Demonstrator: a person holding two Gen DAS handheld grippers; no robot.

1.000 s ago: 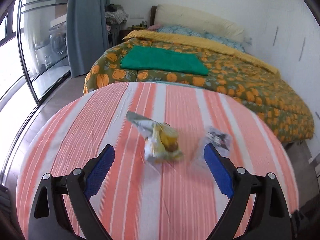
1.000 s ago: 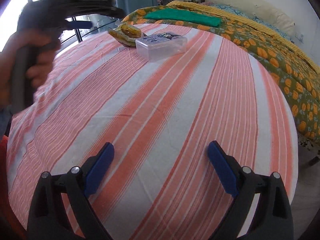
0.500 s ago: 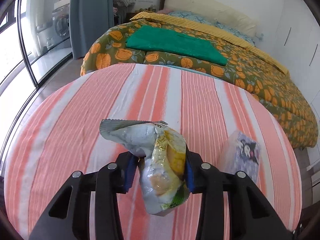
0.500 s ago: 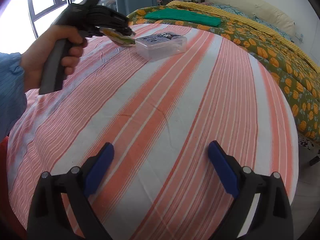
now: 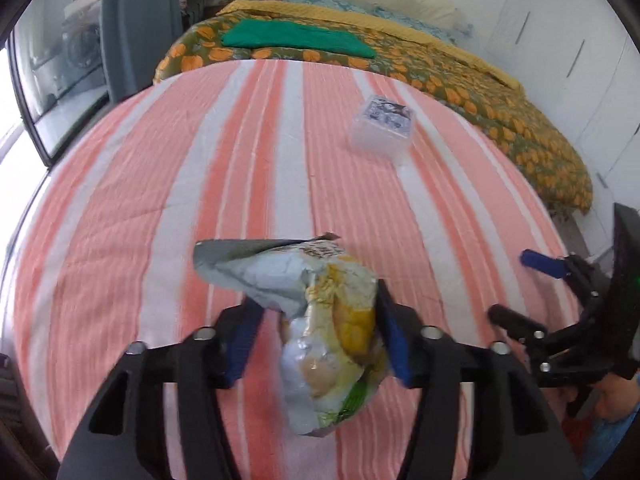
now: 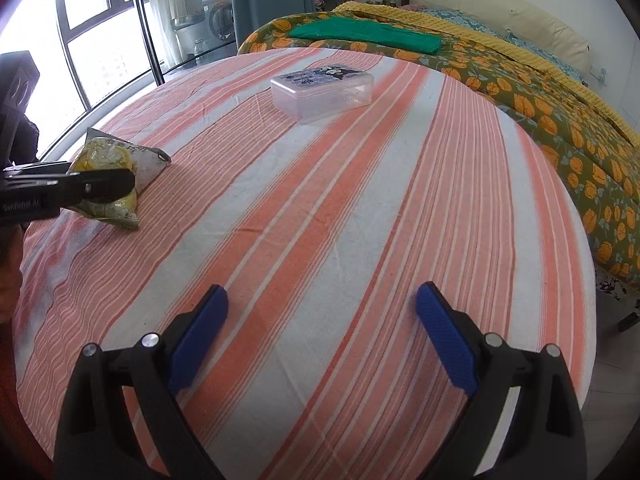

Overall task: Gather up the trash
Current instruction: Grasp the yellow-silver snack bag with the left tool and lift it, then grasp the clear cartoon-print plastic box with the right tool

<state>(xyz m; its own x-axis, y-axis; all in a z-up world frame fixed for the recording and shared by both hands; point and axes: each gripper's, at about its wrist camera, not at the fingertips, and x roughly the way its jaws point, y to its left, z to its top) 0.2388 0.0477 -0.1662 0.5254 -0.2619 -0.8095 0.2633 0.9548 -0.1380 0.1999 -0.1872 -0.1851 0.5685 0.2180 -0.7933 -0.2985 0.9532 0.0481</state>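
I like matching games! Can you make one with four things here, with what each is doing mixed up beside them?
Things:
1. snack bag
2. plastic box
3. green cloth
4. right gripper

States:
a. folded on the bed
b. open, holding nothing
c. squeezed in the left gripper
d. standing on the striped tablecloth

Pairs: 1-c, 2-d, 3-a, 4-b

Black tongs [image 6: 320, 332], blue ribbed pads [image 6: 446, 340].

Crumpled snack wrapper [image 5: 320, 320], silvery-white with yellow print, one torn flap sticking out sideways; pinched between left tool [image 5: 316, 340] pads, held low over the striped surface [image 5: 260, 160], contact unclear.
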